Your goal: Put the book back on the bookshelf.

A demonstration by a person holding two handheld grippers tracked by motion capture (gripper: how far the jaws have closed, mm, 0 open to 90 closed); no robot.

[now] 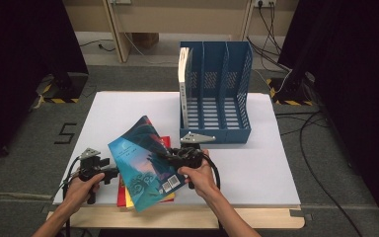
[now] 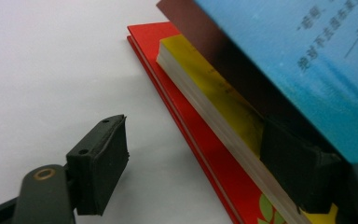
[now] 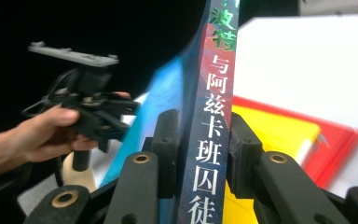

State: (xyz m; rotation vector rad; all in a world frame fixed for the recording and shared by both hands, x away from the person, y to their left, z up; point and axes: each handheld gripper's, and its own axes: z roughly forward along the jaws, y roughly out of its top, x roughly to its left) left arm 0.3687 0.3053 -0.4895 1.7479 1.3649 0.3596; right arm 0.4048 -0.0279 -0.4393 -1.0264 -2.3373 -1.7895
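Between right tongs (image 3: 204, 154): blue book (image 3: 212, 116) (spine up).

Black cables (image 1: 271, 29) trail over grey floor; marking "5" (image 1: 65, 133) taped left of table.

Both forearms come in from the bottom edge. The right hand (image 1: 199, 174) holds the right gripper (image 1: 170, 157), its jaws clamped on a book's (image 1: 145, 160) spine. The left hand (image 1: 80, 187) holds the left gripper (image 1: 112, 171), jaws spread wide.
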